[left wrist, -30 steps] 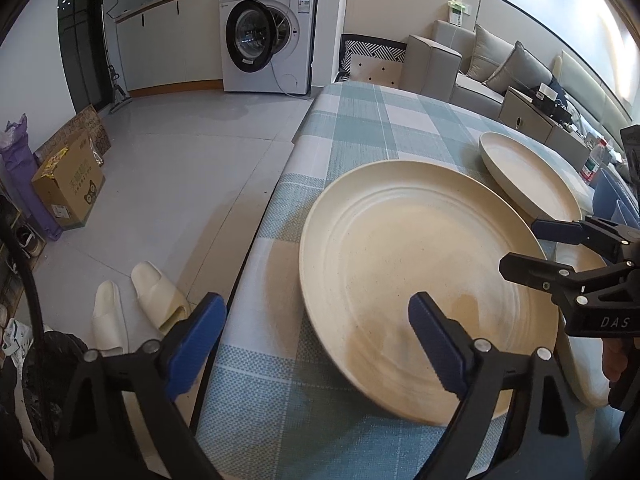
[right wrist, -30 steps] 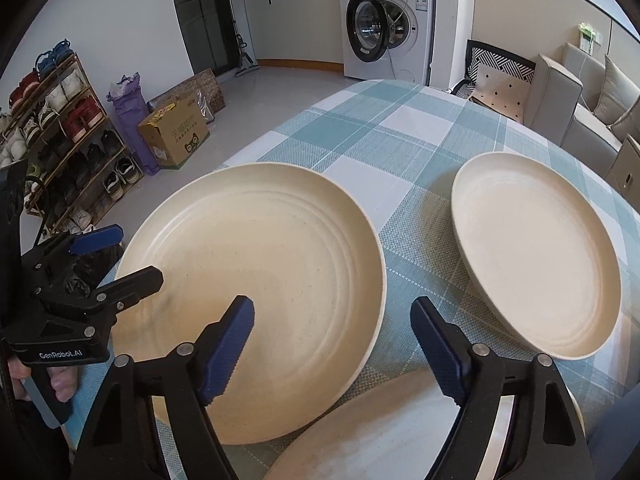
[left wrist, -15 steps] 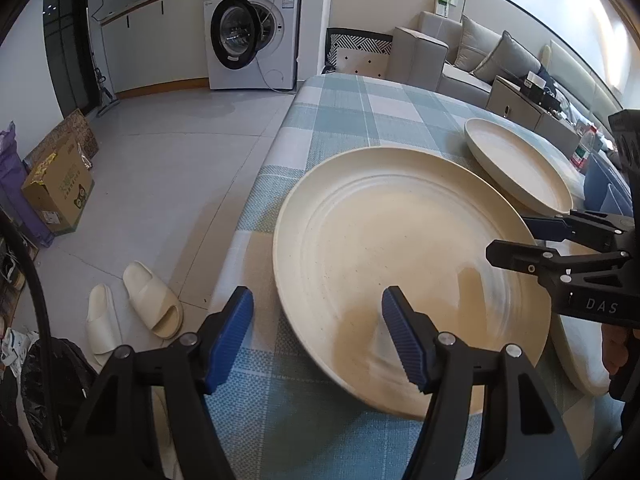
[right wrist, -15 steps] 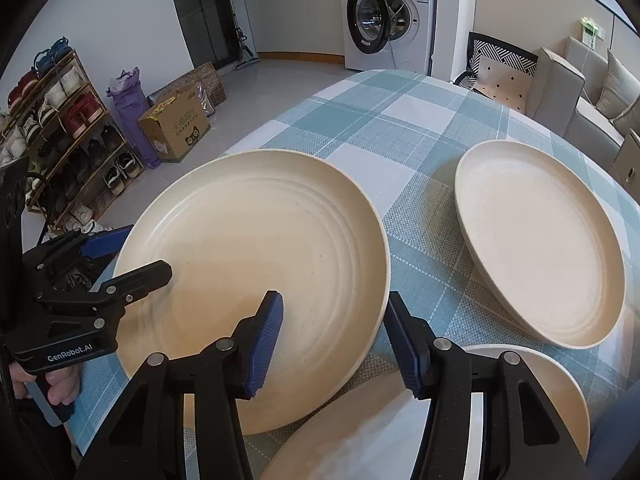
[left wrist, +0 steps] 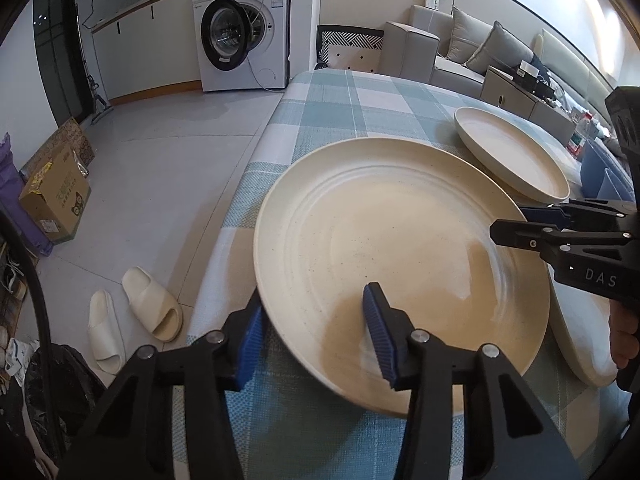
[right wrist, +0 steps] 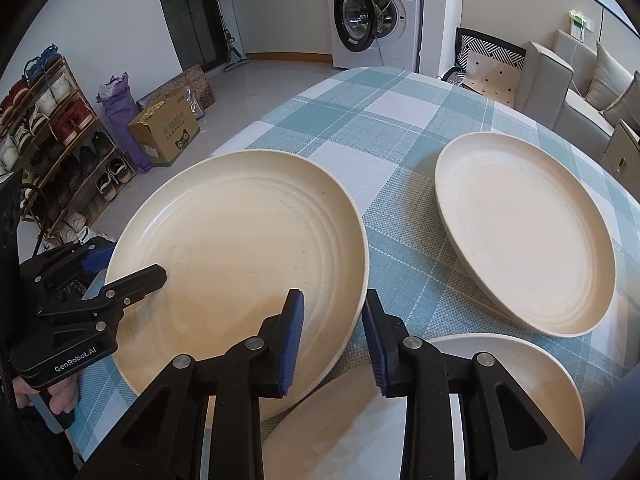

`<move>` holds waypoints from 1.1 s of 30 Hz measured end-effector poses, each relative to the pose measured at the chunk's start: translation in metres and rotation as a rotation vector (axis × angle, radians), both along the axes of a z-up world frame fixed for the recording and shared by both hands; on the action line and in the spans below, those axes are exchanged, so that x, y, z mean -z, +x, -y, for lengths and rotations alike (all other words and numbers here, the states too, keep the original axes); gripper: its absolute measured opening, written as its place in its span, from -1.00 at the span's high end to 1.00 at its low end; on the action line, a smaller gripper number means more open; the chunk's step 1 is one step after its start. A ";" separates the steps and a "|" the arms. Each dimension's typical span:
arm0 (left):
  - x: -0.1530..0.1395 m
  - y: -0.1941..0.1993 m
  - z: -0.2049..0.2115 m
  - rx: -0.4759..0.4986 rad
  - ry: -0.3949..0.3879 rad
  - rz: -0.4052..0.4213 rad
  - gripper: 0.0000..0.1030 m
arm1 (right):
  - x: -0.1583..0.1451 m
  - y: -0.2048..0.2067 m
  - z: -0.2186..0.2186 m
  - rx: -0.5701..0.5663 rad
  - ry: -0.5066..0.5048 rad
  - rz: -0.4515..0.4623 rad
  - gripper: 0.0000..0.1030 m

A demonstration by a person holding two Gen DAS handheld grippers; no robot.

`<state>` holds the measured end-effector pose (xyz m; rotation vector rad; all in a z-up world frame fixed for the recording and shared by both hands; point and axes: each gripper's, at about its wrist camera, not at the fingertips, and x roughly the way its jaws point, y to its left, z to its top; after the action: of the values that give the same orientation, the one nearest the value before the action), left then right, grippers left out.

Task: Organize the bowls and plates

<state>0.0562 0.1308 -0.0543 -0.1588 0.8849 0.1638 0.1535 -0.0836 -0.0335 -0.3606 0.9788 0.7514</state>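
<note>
Right now my two hand-held grippers meet on one big plate point(left wrist: 384, 264) that lies at the near left part of the counter point(left wrist: 360, 104), on its blue-and-white checked cloth. My left hand-held gripper point(left wrist: 316, 332) straddles the plate's near left rim, one blue pad outside the edge and the other over the plate's inside, and its jaws are closing; whether the pads already press on the rim I cannot tell. My right hand-held gripper point(right wrist: 332, 332) has its jaws narrow and clamped across the plate's right rim, one pad on the inside and one on the outside. A second plate point(right wrist: 524, 232) lies farther right on the cloth, apart from the first. A third plate point(right wrist: 400, 412) lies nearest me, under my right gripper, and the big plate's edge overlaps it. Beyond the counter stand a washer point(left wrist: 244, 32) and a sofa point(left wrist: 460, 52); a pair of slippers point(left wrist: 132, 316) and a box point(left wrist: 52, 200) lie on the floor to the left.
</note>
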 end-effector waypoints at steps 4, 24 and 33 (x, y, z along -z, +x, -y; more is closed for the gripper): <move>-0.001 0.000 -0.003 -0.012 -0.006 -0.003 0.20 | -0.001 -0.002 0.000 -0.003 -0.001 0.005 0.41; -0.014 -0.006 -0.001 -0.024 0.022 0.025 0.21 | -0.016 -0.010 0.003 -0.005 0.027 0.025 0.41; -0.025 -0.011 -0.001 -0.021 0.024 0.047 0.21 | -0.031 -0.018 0.009 0.005 0.047 0.046 0.41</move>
<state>0.0448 0.1316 -0.0291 -0.1486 0.8348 0.1894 0.1352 -0.0923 -0.0026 -0.3333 0.9176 0.7574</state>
